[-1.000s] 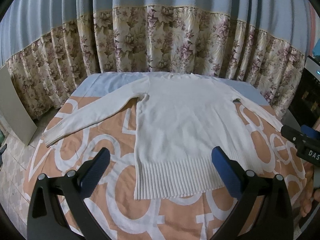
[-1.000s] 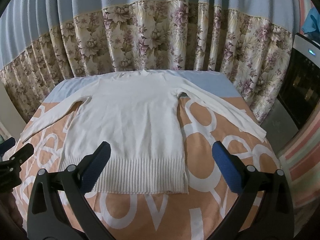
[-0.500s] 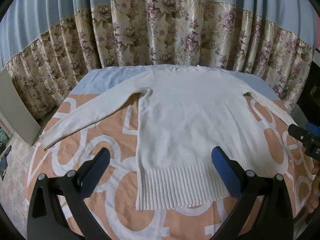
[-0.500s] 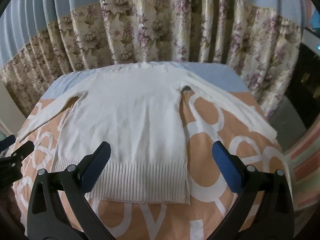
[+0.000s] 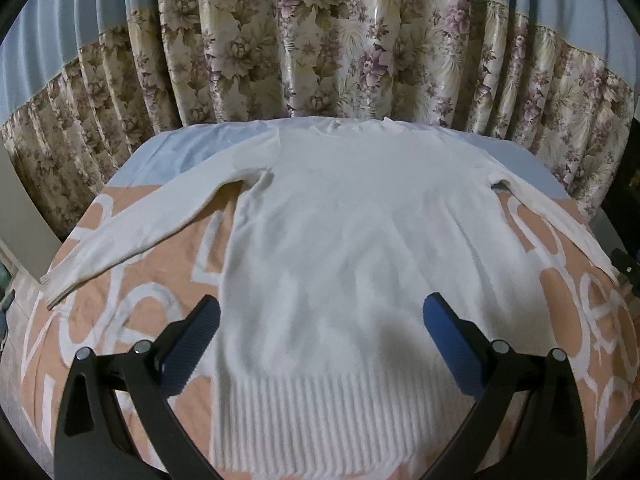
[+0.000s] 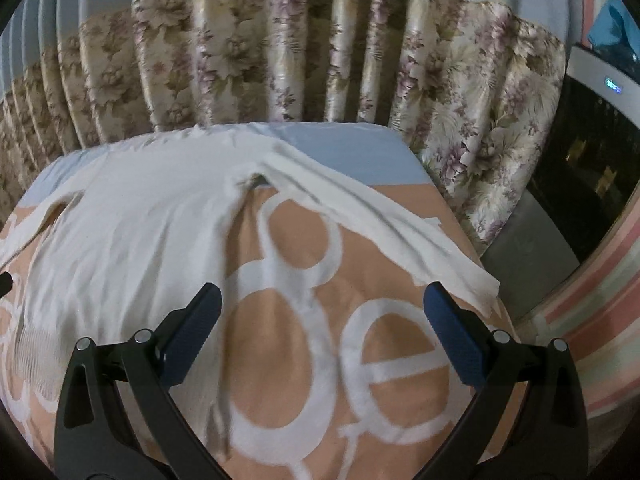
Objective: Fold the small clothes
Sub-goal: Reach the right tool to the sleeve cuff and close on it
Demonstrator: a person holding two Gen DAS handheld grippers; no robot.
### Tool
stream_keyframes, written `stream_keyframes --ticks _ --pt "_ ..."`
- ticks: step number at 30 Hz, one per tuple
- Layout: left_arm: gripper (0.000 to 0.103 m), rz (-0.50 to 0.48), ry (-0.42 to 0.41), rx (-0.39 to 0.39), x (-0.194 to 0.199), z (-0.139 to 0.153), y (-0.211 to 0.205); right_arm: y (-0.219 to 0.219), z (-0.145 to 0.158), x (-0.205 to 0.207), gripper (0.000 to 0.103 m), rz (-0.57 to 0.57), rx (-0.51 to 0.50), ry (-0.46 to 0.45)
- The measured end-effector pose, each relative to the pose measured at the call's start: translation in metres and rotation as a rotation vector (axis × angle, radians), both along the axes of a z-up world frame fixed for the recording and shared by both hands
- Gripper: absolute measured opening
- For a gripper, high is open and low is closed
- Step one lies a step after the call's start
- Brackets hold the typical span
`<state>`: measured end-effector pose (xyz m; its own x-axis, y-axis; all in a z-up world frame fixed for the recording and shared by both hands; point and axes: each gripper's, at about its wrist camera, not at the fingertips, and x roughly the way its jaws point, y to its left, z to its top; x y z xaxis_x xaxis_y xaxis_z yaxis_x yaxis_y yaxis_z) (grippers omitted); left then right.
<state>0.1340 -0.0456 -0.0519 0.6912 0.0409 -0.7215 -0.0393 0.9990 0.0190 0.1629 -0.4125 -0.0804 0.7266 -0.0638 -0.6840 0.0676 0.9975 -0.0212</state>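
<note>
A white long-sleeved sweater (image 5: 352, 240) lies spread flat, front up, on a table covered by a peach cloth (image 5: 132, 320) printed with large white letters. The sweater is the landmark: its neckline lies at the far edge, close to the floral curtain (image 5: 320, 52) that hangs behind the table, and its ribbed hem (image 5: 320, 420) lies at the near edge. A pale blue band of the cloth shows on either side of the shoulders. One sleeve (image 5: 132, 232) stretches out diagonally from the shoulder on the sweater's left side, its ribbed cuff resting on the peach cloth well away from the body. The other sleeve (image 6: 372, 232) runs diagonally outward on the opposite side, slightly wrinkled, with its cuff near the table's corner.

The left gripper (image 5: 320, 340) hovers above the lower body of the sweater, just beyond the hem, its jaws spread wide and holding nothing; the two blue-padded fingers flank the fabric without visibly touching it. The right gripper (image 6: 320, 328) is likewise wide apart and empty, held over the bare peach cloth between the sweater's side seam and the outstretched sleeve, its outer finger just beside the cuff. A dark appliance (image 6: 592, 152) stands beyond the curtain, off the sleeve side.
</note>
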Motion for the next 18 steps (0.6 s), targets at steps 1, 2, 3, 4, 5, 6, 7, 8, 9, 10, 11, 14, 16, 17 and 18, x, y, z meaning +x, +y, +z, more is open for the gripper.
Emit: stream_keyframes --ticks 1,2,3,4,5,6,7,8,9,10,11,14,16,17,18 --pt "0.101 0.002 0.003 0.008 0.007 -0.003 -0.003 -0.01 -0.003 0.003 0.1 -0.01 0.019 0.0" --pt "0.101 0.007 0.005 0.011 0.012 -0.005 -0.005 -0.018 -0.005 0.005 0.1 -0.015 0.03 -0.001" --pt "0.101 0.013 0.001 0.01 0.017 -0.008 -0.007 -0.027 -0.007 0.006 0.1 -0.02 0.039 -0.006" --pt "0.101 0.019 -0.001 0.005 0.021 -0.01 -0.008 -0.039 -0.01 0.008 0.1 -0.022 0.038 -0.031" --pt "0.101 0.024 -0.001 0.003 0.025 -0.011 -0.008 -0.046 -0.011 0.008 0.1 -0.024 0.011 -0.051" --pt "0.101 0.028 0.001 -0.001 0.028 -0.012 -0.009 -0.052 -0.015 0.012 0.1 -0.026 -0.084 -0.05" --pt "0.101 0.035 0.004 -0.003 0.032 -0.014 -0.009 -0.057 -0.019 0.016 0.1 -0.029 -0.155 -0.032" --pt "0.101 0.042 0.004 -0.004 0.035 -0.015 -0.009 -0.061 -0.021 0.018 0.1 -0.022 -0.164 -0.019" --pt "0.101 0.045 0.004 -0.005 0.038 -0.016 -0.009 -0.07 -0.023 0.021 0.1 -0.014 -0.14 -0.005" --pt "0.101 0.05 0.003 -0.002 0.041 -0.017 -0.01 -0.084 -0.024 0.024 0.1 -0.03 -0.09 0.009" --pt "0.101 0.054 -0.001 0.004 0.044 -0.018 -0.011 -0.096 -0.025 0.027 0.1 -0.051 -0.05 0.018" --pt "0.101 0.055 0.0 0.008 0.054 -0.02 -0.014 -0.124 -0.033 0.034 0.1 -0.121 -0.007 0.075" --pt "0.101 0.044 0.0 0.007 0.06 -0.021 -0.013 -0.133 -0.036 0.036 0.1 -0.134 -0.016 0.087" --pt "0.101 0.041 -0.005 0.016 0.064 -0.02 -0.012 -0.136 -0.037 0.037 0.1 -0.14 -0.036 0.088" --pt "0.101 0.043 -0.008 0.021 0.066 -0.02 -0.01 -0.139 -0.038 0.038 0.1 -0.148 -0.056 0.091"
